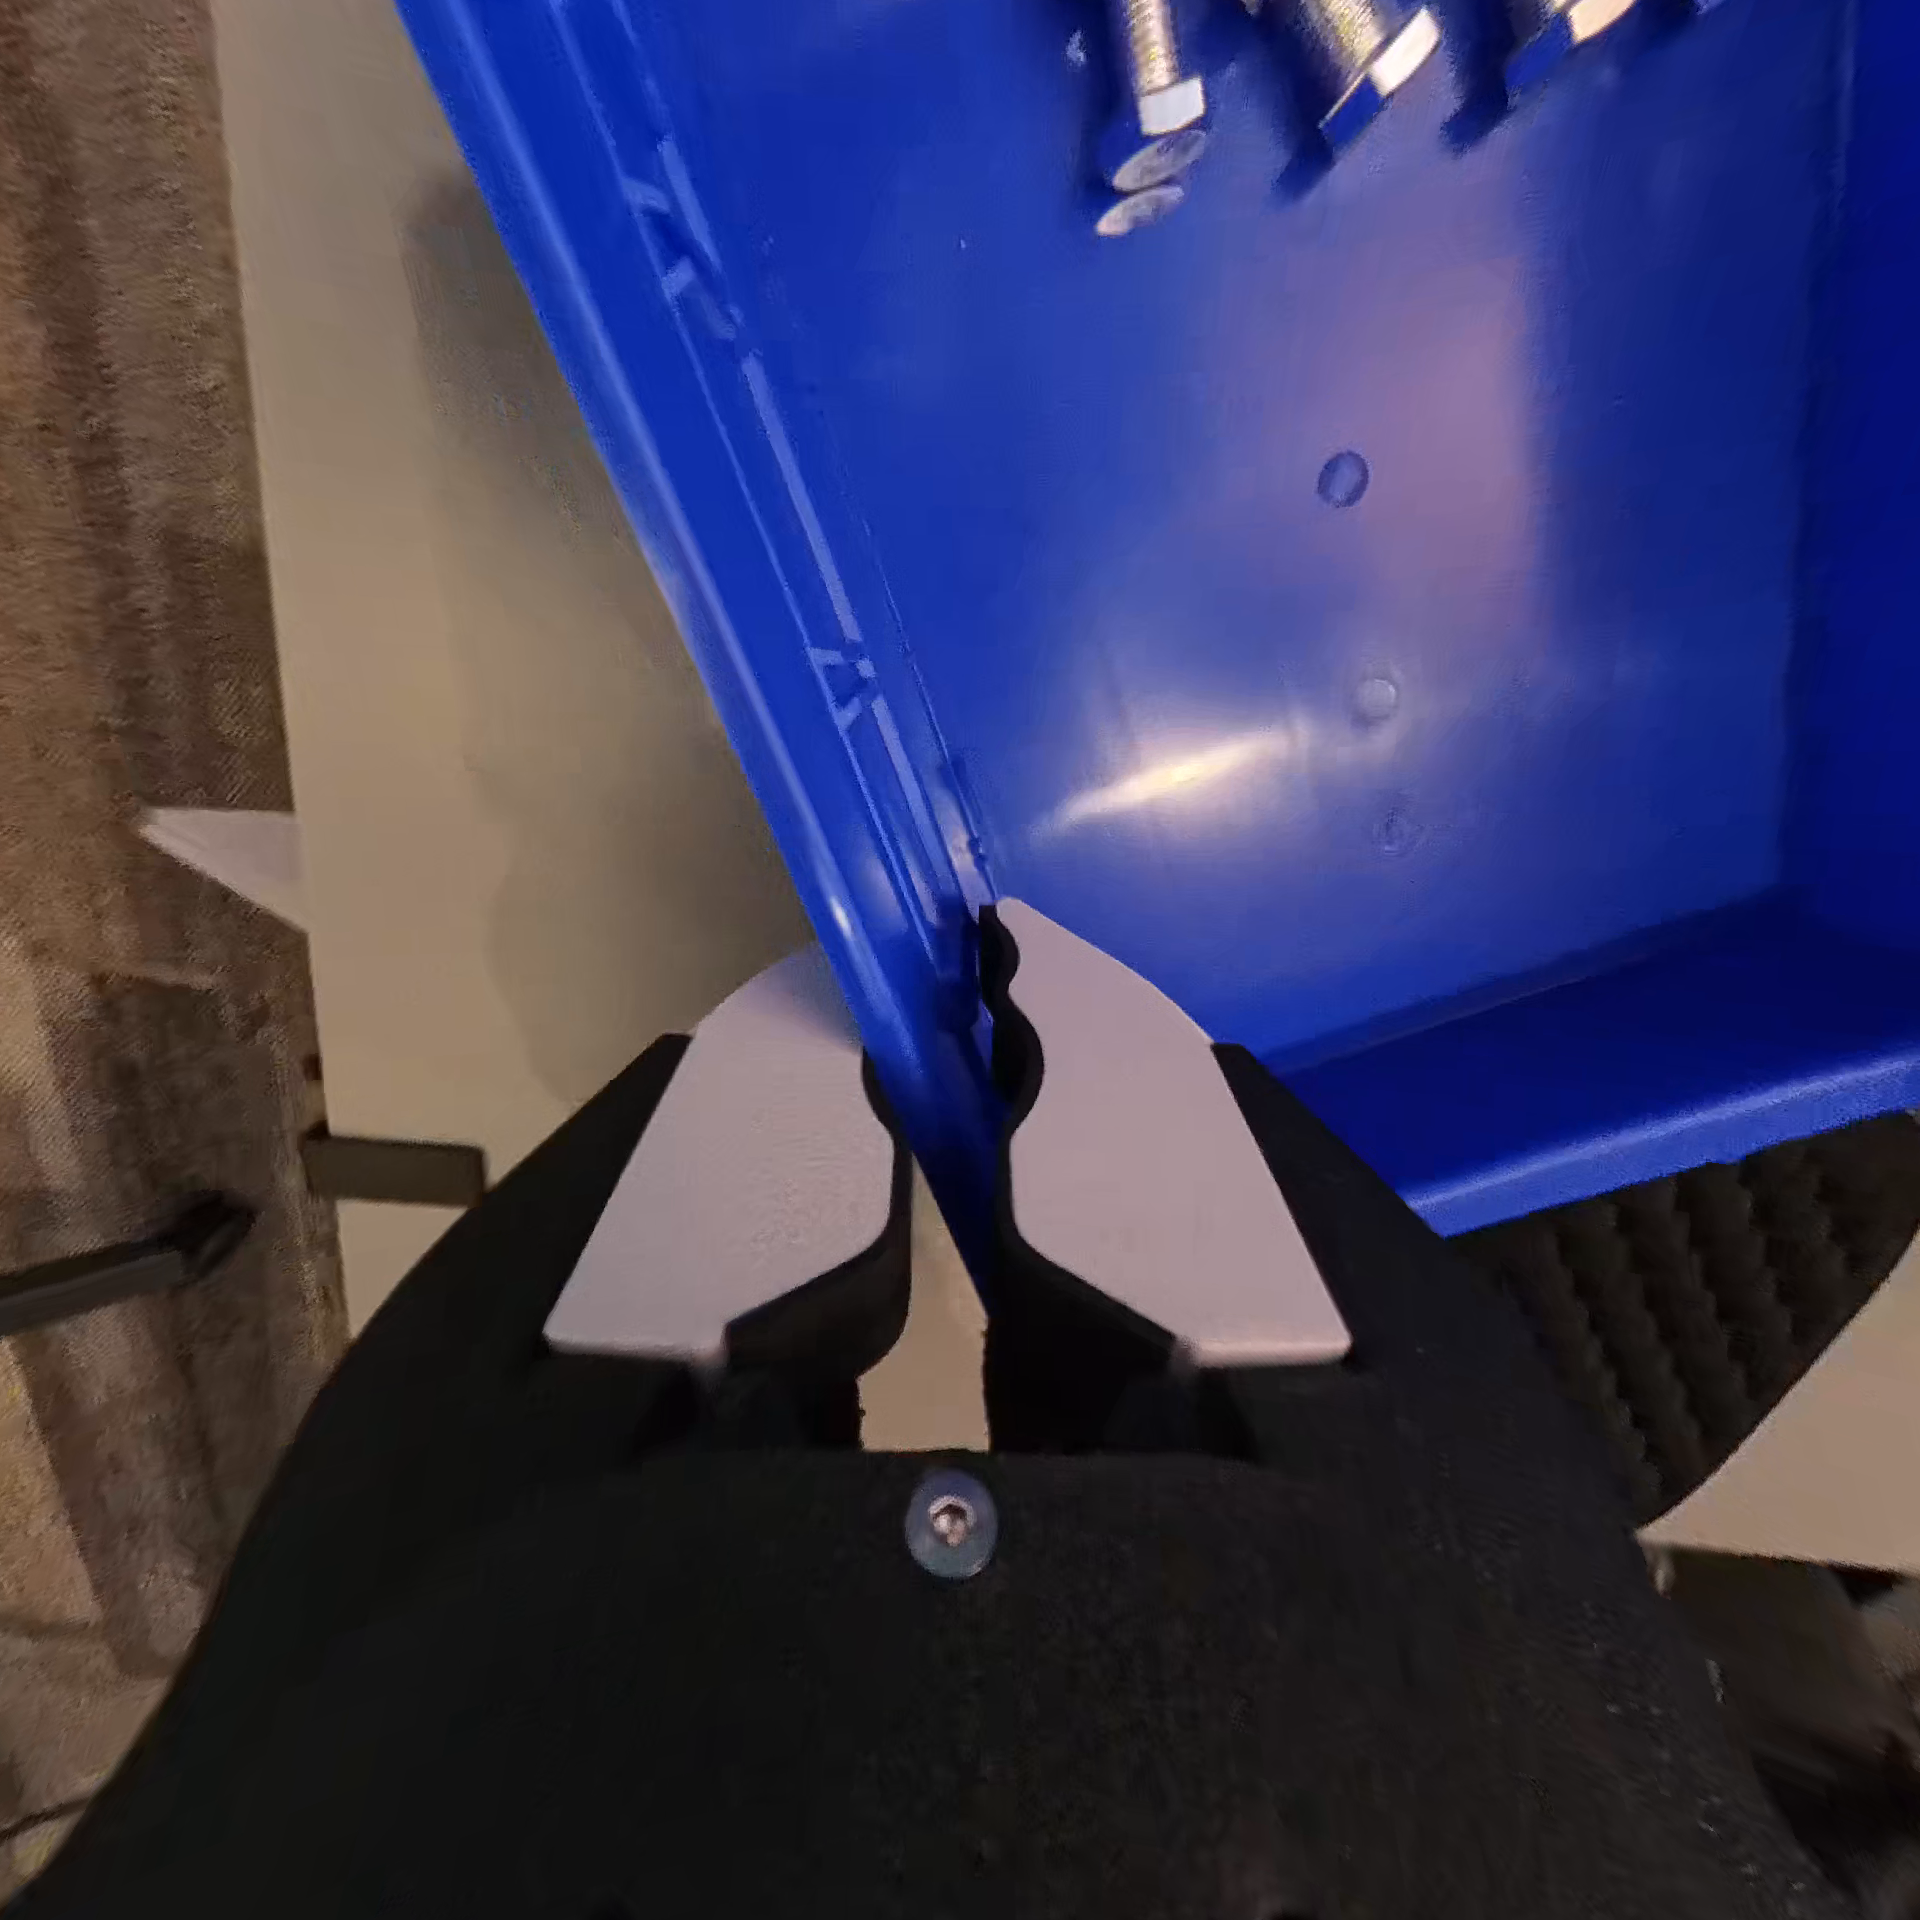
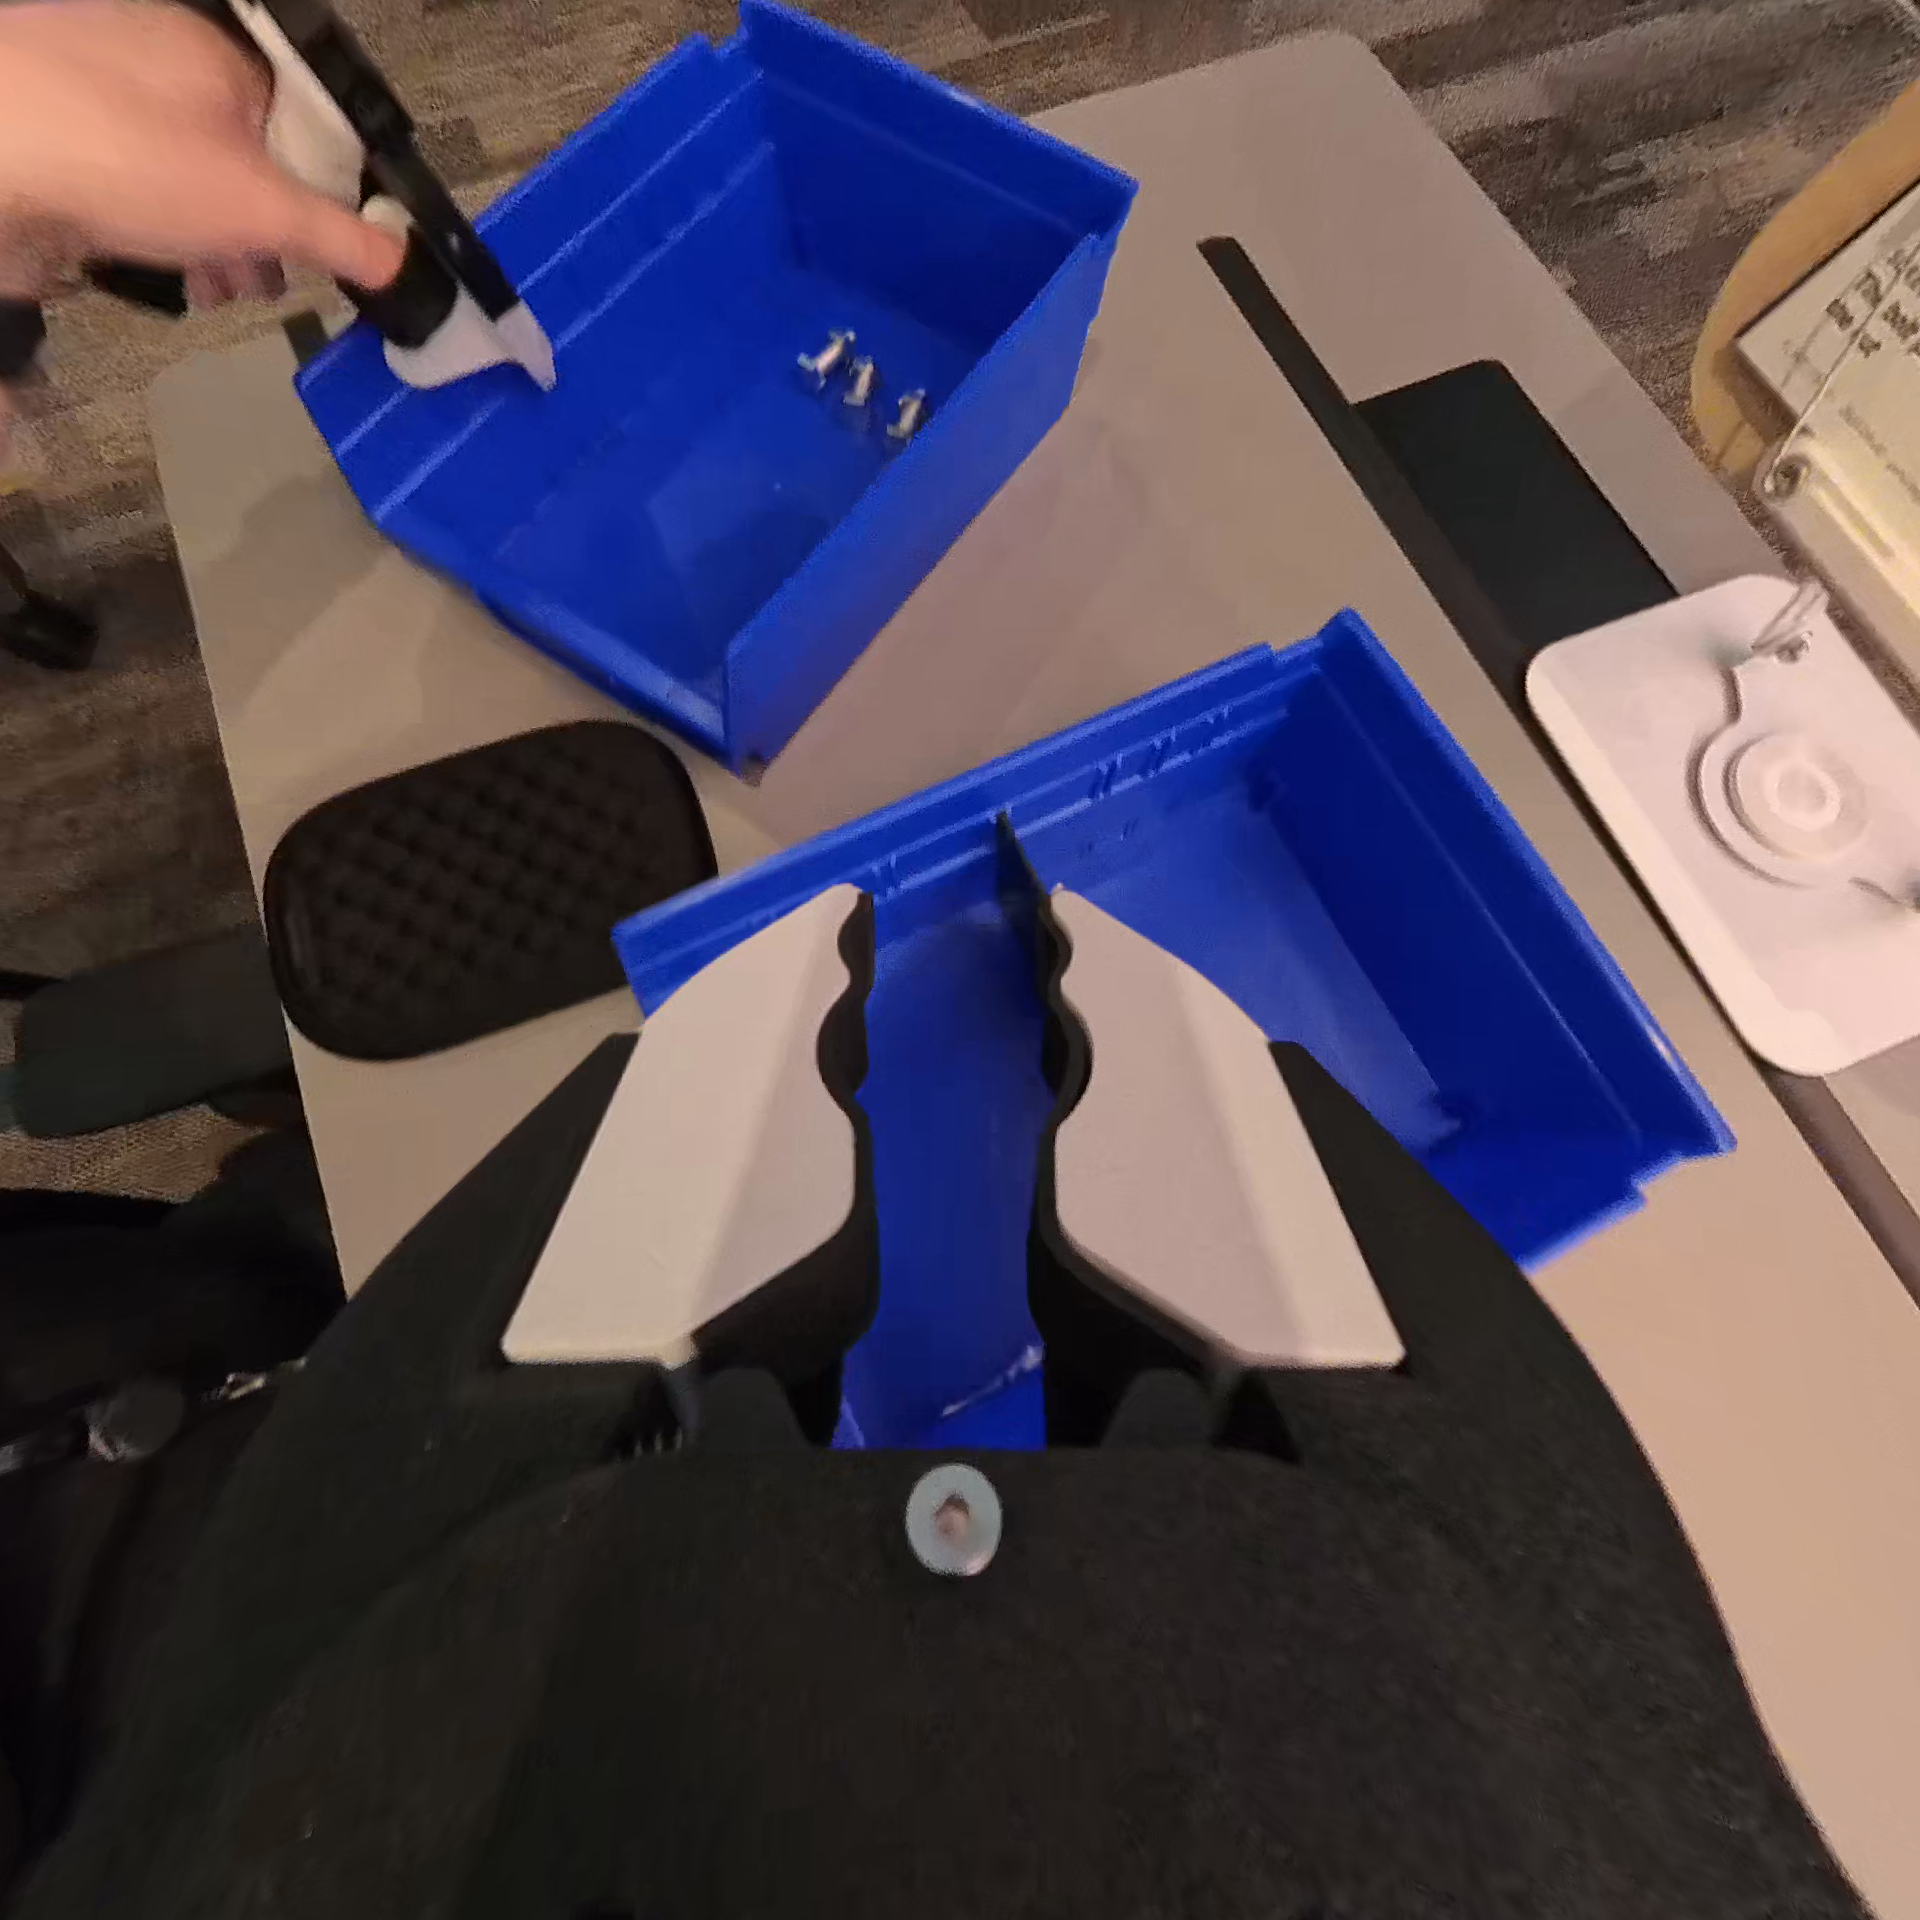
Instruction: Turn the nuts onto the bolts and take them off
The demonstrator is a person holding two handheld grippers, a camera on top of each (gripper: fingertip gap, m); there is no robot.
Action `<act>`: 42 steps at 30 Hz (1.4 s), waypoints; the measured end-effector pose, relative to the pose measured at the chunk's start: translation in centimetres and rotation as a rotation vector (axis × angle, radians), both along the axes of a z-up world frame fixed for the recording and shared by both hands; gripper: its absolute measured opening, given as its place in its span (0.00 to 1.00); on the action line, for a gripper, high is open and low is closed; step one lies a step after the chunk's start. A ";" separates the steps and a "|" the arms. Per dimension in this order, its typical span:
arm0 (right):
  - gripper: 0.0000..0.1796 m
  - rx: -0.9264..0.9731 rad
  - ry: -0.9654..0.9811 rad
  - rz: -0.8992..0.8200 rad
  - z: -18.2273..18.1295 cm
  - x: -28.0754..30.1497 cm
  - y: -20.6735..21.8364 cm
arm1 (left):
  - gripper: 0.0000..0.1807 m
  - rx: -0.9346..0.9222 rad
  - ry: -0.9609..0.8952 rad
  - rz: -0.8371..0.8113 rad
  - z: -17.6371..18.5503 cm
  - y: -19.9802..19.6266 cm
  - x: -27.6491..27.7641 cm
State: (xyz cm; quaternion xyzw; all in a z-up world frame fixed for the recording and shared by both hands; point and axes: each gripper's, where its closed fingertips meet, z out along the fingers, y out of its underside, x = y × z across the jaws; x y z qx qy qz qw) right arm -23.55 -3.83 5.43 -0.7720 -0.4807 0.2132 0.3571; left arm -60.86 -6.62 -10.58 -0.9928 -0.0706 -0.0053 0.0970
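Two blue bins on a beige table (image 2: 1091, 540), apart from each other. Far bin (image 2: 644, 260) up and to the left, near bin (image 2: 1351, 790) lower and to the right. Three bolts (image 2: 860, 380) lying in a short row on the floor of the far bin, toward its right wall; seen close in the left wrist view (image 1: 1164, 94) at the top edge, silvery, with hex parts. Cannot tell from either view which of them carry nuts.

Left gripper (image 1: 971, 997) clamped on the left wall of the far bin, one finger outside, one inside, wall pinched between the black pads. Same gripper (image 2: 520, 358) at the bin's left corner in the right wrist view, held by a hand (image 2: 156, 177).

Right gripper (image 2: 951, 883) above the near bin, fingers parted by a moderate gap, nothing between them, only blue bin floor showing through.

Black quilted pad (image 2: 488, 883) left of the near bin, at the table's edge. White flat stand (image 2: 1756, 800) at the right, on the table. Grey-brown carpet (image 1: 114, 520) beyond the table.
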 end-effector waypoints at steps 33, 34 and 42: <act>0.36 -0.399 -0.096 -0.577 -11.2 12.9 1.7 | 0.31 0.512 -0.124 -0.386 6.9 7.4 -5.9; 0.35 -0.409 -0.123 -0.590 -11.9 12.6 1.8 | 0.32 0.573 -0.120 -0.378 8.1 7.3 -6.0; 0.09 -0.512 -0.287 -0.687 -16.0 13.0 1.5 | 0.28 0.825 -0.095 -0.449 15.9 4.2 -1.5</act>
